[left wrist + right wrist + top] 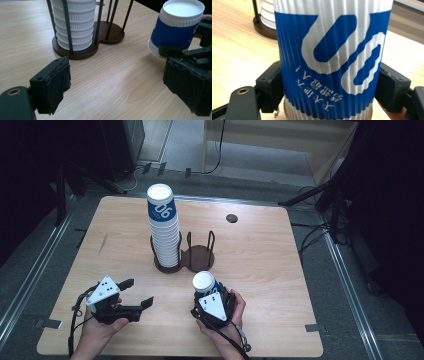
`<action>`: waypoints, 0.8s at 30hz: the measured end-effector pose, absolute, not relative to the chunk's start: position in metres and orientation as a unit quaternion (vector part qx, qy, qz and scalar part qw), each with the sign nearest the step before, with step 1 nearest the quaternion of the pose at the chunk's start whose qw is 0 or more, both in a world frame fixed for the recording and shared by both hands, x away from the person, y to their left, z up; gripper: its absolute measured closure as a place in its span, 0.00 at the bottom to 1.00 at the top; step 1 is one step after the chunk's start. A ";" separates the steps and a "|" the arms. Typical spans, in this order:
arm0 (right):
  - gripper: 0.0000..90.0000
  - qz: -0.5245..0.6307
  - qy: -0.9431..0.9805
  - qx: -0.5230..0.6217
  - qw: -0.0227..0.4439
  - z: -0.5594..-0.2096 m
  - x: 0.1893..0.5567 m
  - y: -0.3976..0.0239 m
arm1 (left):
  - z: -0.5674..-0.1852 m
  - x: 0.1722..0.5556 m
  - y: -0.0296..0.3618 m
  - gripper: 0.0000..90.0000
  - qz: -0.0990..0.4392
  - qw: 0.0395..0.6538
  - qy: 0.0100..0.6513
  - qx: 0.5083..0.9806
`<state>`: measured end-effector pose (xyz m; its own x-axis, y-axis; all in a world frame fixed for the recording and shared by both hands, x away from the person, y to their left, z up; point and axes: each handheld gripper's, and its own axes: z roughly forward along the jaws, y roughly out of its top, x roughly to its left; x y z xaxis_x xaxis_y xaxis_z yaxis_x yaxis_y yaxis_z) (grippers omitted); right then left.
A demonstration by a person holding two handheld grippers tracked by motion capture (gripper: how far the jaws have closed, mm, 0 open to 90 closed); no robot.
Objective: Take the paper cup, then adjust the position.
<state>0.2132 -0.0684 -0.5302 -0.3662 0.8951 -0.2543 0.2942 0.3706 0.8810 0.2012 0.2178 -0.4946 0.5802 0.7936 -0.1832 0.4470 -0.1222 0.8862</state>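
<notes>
A blue-and-white ribbed paper cup [204,283] stands upside down near the table's front edge, right of centre. My right gripper [207,295] is shut on its lower part, one jaw on each side. In the right gripper view the cup [329,57] sits between the two black pads [270,86], its print inverted. A tall stack of the same cups [164,227] stands in the left bay of a dark wooden holder [199,256]. My left gripper [138,293] lies at the front left, open and holding nothing. In the left gripper view the cup [175,27] is ahead on the right and the stack [75,25] ahead on the left.
The holder's right bay [111,33], ringed by thin black rods, holds no cups. A small dark round spot [231,218] marks the table's far side. Bare wooden tabletop [260,255] lies around the holder; cables and dark stands line the floor beyond.
</notes>
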 end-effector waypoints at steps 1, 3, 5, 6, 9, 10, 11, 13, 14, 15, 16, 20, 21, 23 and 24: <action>0.22 0.386 0.733 0.401 0.391 -0.530 0.213 -0.068 | -0.494 0.201 0.217 0.09 0.169 0.510 0.425 0.729; 0.22 0.386 0.733 0.399 0.393 -0.530 0.211 -0.065 | -0.494 0.201 0.216 0.09 0.167 0.511 0.423 0.729; 0.22 0.386 0.735 0.395 0.394 -0.529 0.210 -0.063 | -0.495 0.200 0.214 0.09 0.164 0.510 0.421 0.732; 0.22 0.384 0.736 0.389 0.399 -0.530 0.209 -0.062 | -0.495 0.200 0.213 0.09 0.162 0.510 0.420 0.733; 0.22 0.376 0.743 0.373 0.409 -0.531 0.207 -0.057 | -0.494 0.200 0.210 0.09 0.156 0.514 0.415 0.734; 0.22 0.375 0.744 0.369 0.413 -0.531 0.207 -0.056 | -0.494 0.200 0.210 0.09 0.155 0.513 0.414 0.736; 0.22 0.373 0.746 0.364 0.416 -0.531 0.206 -0.055 | -0.494 0.200 0.209 0.09 0.154 0.514 0.414 0.736; 0.22 0.370 0.748 0.357 0.420 -0.531 0.205 -0.052 | -0.494 0.199 0.207 0.10 0.153 0.513 0.411 0.738; 0.22 0.370 0.748 0.357 0.420 -0.531 0.205 -0.052 | -0.494 0.199 0.207 0.10 0.153 0.513 0.411 0.738; 0.22 0.369 0.749 0.354 0.422 -0.531 0.205 -0.051 | -0.494 0.199 0.206 0.10 0.152 0.513 0.410 0.739; 0.22 0.368 0.750 0.348 0.426 -0.531 0.205 -0.050 | -0.494 0.199 0.205 0.10 0.151 0.513 0.409 0.739; 0.23 0.358 0.755 0.326 0.441 -0.533 0.202 -0.044 | -0.494 0.199 0.202 0.10 0.147 0.513 0.405 0.742; 0.23 0.357 0.757 0.320 0.445 -0.533 0.201 -0.043 | -0.493 0.199 0.202 0.10 0.146 0.514 0.404 0.742; 0.23 0.352 0.759 0.311 0.451 -0.533 0.199 -0.042 | -0.493 0.199 0.200 0.10 0.146 0.514 0.402 0.743; 0.23 0.351 0.759 0.307 0.454 -0.534 0.198 -0.041 | -0.493 0.199 0.199 0.10 0.145 0.514 0.401 0.744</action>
<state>0.1982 -0.0408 -0.5337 -0.3980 0.7858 -0.4735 0.1471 0.5641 0.8125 0.1988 0.1994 -0.4927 0.6357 0.7464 -0.1968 0.4480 -0.1491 0.8815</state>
